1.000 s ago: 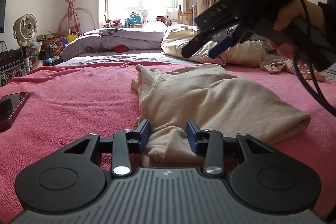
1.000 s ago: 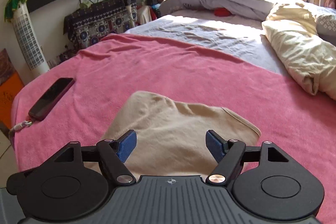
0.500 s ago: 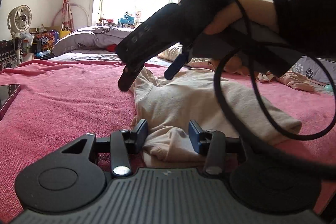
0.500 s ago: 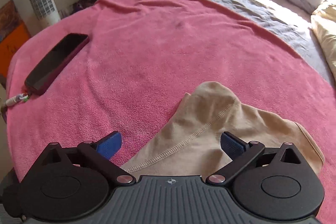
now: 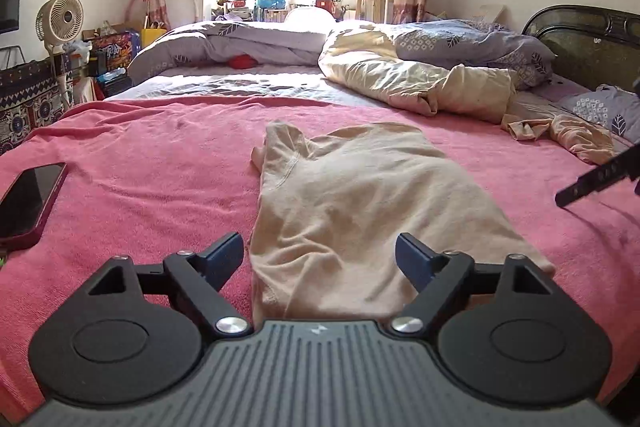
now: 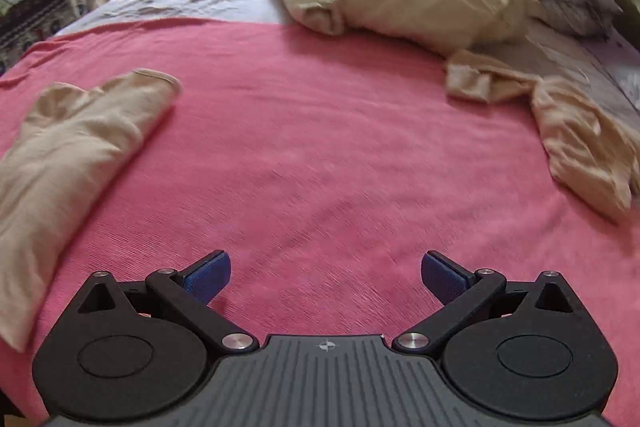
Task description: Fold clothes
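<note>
A beige garment (image 5: 360, 203) lies folded lengthwise on the pink blanket (image 5: 140, 163). My left gripper (image 5: 319, 257) is open and empty, its jaws spread either side of the garment's near end. My right gripper (image 6: 326, 277) is open and empty over bare pink blanket (image 6: 320, 147), with the folded garment (image 6: 76, 143) to its left. A fingertip of the right gripper shows at the right edge of the left wrist view (image 5: 596, 183). A second, crumpled beige garment (image 6: 560, 123) lies at the blanket's far right; it also shows in the left wrist view (image 5: 568, 135).
A phone (image 5: 28, 201) lies on the blanket at the left edge. A cream duvet (image 5: 420, 83) and grey bedding (image 5: 240, 43) are heaped behind the blanket. A fan (image 5: 60, 21) and clutter stand left of the bed. A dark headboard (image 5: 588, 39) is at the right.
My left gripper has opened wide and let go of the garment's near end. My right gripper has swung from above the garment's collar to the right, over bare blanket.
</note>
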The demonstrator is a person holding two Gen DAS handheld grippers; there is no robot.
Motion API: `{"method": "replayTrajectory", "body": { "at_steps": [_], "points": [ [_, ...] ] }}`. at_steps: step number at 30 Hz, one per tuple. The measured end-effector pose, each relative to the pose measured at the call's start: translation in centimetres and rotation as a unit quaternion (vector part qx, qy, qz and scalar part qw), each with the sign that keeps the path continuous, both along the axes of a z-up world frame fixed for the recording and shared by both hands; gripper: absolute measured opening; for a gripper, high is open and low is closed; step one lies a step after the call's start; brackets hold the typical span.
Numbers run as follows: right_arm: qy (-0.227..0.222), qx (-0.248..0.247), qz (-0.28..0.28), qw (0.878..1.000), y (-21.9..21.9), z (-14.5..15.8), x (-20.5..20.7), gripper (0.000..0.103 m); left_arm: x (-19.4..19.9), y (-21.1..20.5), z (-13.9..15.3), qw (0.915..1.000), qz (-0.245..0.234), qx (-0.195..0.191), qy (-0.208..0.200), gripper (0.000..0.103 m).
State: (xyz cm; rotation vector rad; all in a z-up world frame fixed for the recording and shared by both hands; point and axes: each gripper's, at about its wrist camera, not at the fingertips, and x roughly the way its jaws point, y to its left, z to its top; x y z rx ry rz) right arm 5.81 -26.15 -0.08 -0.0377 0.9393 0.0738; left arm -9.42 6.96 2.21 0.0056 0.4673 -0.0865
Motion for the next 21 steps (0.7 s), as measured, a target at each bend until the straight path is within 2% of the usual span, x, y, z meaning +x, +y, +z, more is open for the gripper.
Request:
{"method": "replayTrajectory", "body": {
  "at_steps": [1,2,3,4,5,9,11,15,17,20,21],
  "points": [
    [-0.027,0.036,-0.006,0.999,-1.5,-0.9,-0.9,0.103,-0.1,-0.4,1.0,1.0,0.0,0.004,0.002,0.084],
    [-0.08,0.073,-0.004,0.994,-2.9,-1.5,-2.4,0.103,0.0,-1.3,2.1,0.9997,-0.006,0.021,-0.003,0.088],
    [-0.11,0.08,0.001,0.991,-3.5,-2.2,-3.4,0.103,0.1,-2.1,3.1,0.9992,-0.011,0.038,-0.008,0.09],
    [-0.129,0.072,0.013,0.989,-3.5,-2.7,-4.1,0.103,0.6,-3.0,3.9,0.9988,-0.001,0.05,-0.005,0.101],
    [-0.14,0.061,0.019,0.988,-3.2,-2.8,-4.5,0.103,1.1,-3.9,4.7,0.9981,0.008,0.06,-0.001,0.103],
    [-0.141,0.046,0.021,0.989,-2.4,-3.0,-4.5,0.103,5.2,-6.7,5.6,0.9964,0.034,0.037,0.068,0.103],
    [-0.149,0.053,0.02,0.987,-2.6,-3.0,-4.9,0.103,7.0,-8.1,5.0,0.9913,0.053,0.039,0.113,0.103],
    [-0.16,0.066,0.018,0.985,-3.5,-3.2,-5.2,0.103,9.2,-9.7,1.7,0.9734,0.083,0.058,0.205,0.103],
    [-0.163,0.071,0.017,0.984,-4.0,-3.2,-5.3,0.103,9.2,-9.8,-0.4,0.9634,0.096,0.048,0.246,0.103],
    [-0.167,0.08,0.015,0.983,-4.3,-3.3,-5.4,0.103,7.5,-9.5,-0.8,0.9674,0.117,0.021,0.224,0.103],
    [-0.168,0.083,0.015,0.982,-4.4,-3.3,-5.4,0.103,7.3,-9.7,-0.6,0.9655,0.12,0.026,0.23,0.103]
  ]
}}
